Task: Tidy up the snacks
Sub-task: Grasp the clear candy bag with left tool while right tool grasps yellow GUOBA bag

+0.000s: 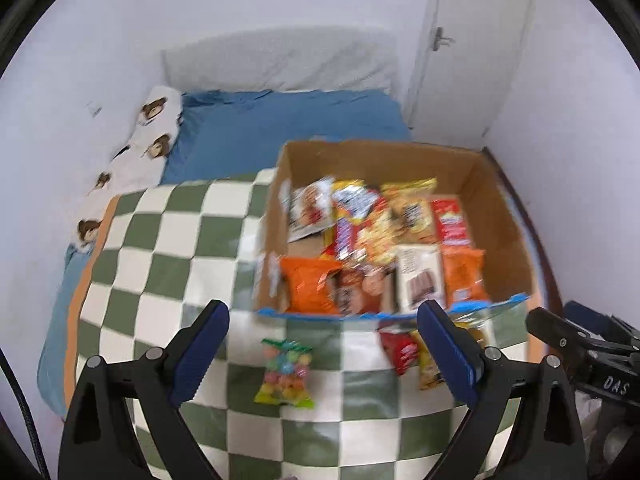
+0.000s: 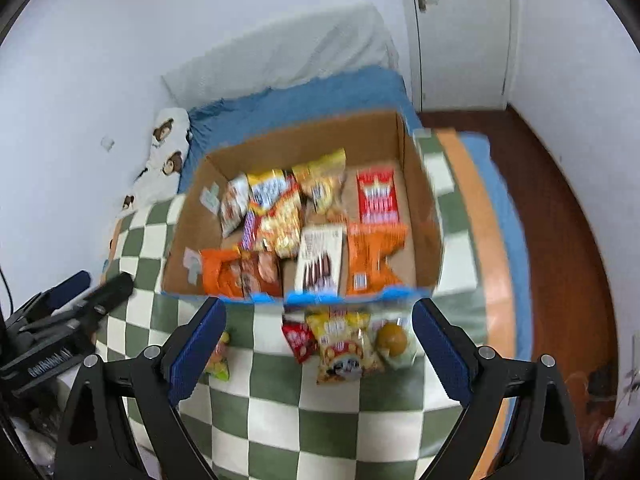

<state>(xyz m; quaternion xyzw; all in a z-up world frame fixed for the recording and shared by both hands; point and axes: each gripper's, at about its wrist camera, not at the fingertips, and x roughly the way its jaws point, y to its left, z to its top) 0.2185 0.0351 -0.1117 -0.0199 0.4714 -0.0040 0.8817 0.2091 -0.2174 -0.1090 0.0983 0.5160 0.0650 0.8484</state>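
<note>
A cardboard box (image 1: 500,216) (image 2: 188,240) holding several snack packets stands on a green-and-white checkered blanket (image 1: 168,240) (image 2: 320,420). In front of it lie a bag of coloured candies (image 1: 286,372) (image 2: 218,360), a small red packet (image 1: 400,350) (image 2: 298,338), a yellow snack bag (image 2: 344,346) and a clear bag with a round brown item (image 2: 392,338). My left gripper (image 1: 324,354) hangs open above the candy bag, holding nothing. My right gripper (image 2: 318,350) is open above the yellow bag, also with nothing in it.
The blanket covers a bed with a blue sheet (image 1: 280,128) and a bear-print pillow (image 1: 156,120) along the left wall. A white door (image 1: 476,40) is at the far right. Wooden floor (image 2: 560,220) lies right of the bed.
</note>
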